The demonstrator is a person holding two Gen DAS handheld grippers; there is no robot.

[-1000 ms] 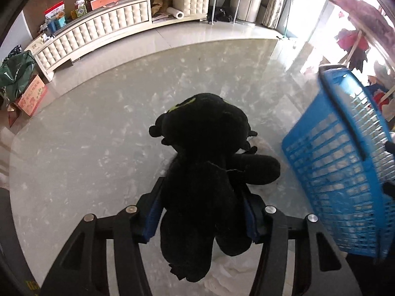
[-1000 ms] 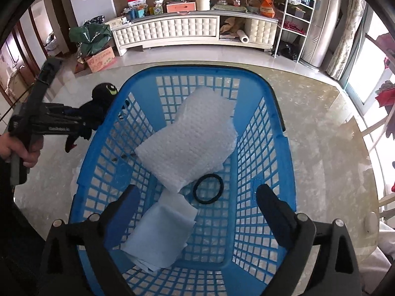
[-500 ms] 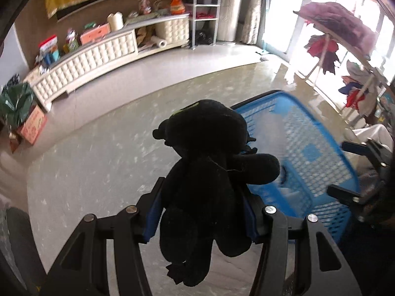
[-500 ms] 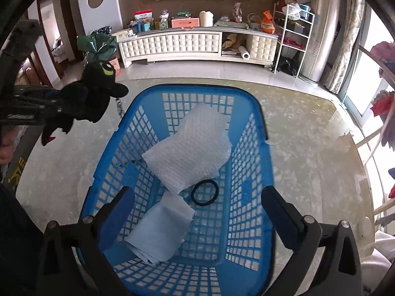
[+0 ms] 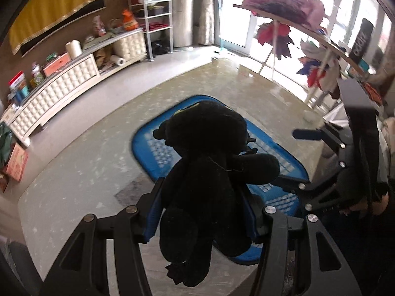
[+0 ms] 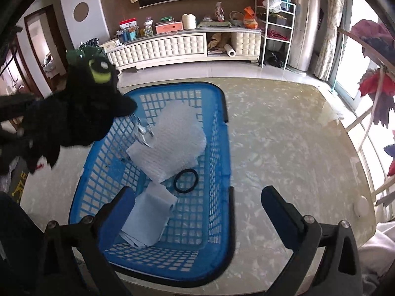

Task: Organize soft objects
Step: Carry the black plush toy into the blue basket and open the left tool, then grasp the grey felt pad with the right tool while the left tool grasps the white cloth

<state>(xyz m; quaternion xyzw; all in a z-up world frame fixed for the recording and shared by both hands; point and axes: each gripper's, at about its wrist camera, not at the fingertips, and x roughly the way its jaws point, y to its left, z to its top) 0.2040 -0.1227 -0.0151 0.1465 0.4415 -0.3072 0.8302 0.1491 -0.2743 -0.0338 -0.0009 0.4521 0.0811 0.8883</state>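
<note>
Fingers of the left gripper clamp the black plush toy mid-body, up over the blue basket's near-left edge. Right gripper spread wide, empty, w/ basket below, probably clear of the rim. Carry step; next: centre over basket, then let go.

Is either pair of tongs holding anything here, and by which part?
The left tongs grip the black plush toy around its body, below the arms. The right tongs are open and hold nothing.
</note>
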